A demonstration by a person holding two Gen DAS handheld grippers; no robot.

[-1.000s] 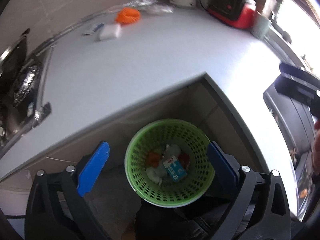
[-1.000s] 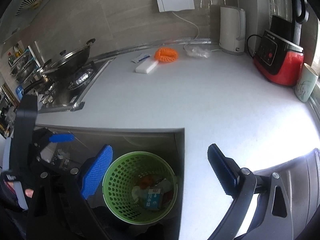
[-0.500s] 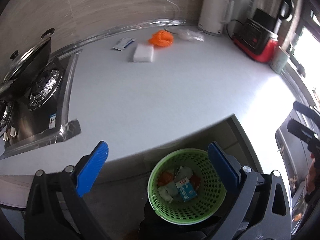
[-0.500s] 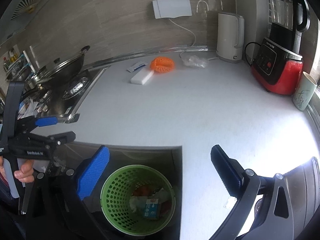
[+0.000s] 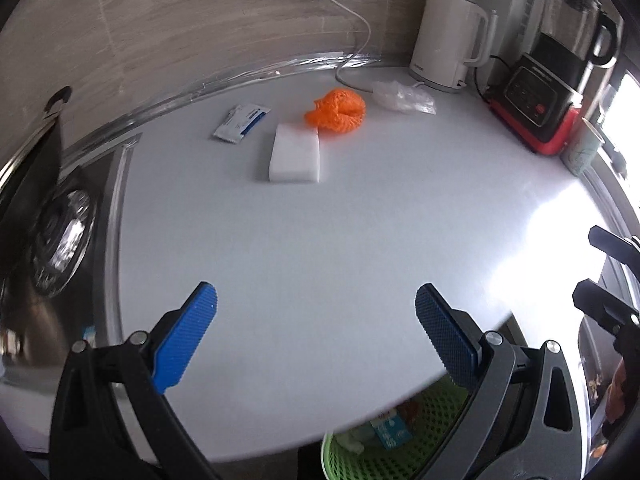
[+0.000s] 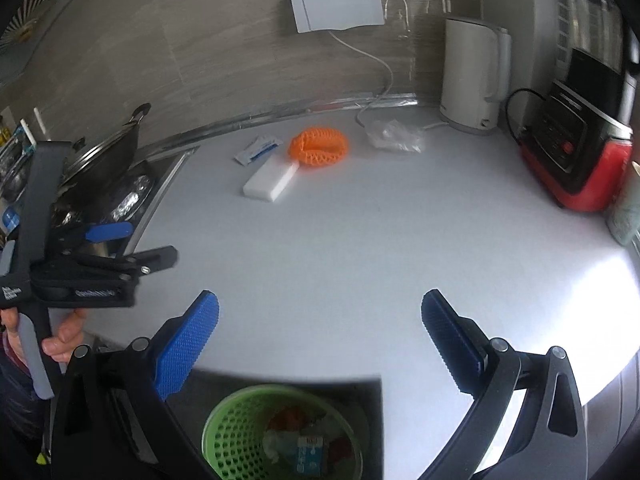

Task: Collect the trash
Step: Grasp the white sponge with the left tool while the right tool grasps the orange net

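On the white counter lie an orange foam net, a white sponge block, a small white-and-blue packet and a crumpled clear plastic bag. They also show in the right wrist view: net, block, packet, bag. A green basket with trash in it stands below the counter edge, also in the left wrist view. My left gripper is open and empty over the counter's near part. My right gripper is open and empty. The left gripper shows at the left of the right wrist view.
A white kettle, a red-based blender and a cup stand at the back right. A gas hob with a lidded wok is at the left. A cable runs from a wall socket.
Both grippers have risen from over the green basket and tilted forward, so the counter and its trash now fill the views. Both stay open and empty.
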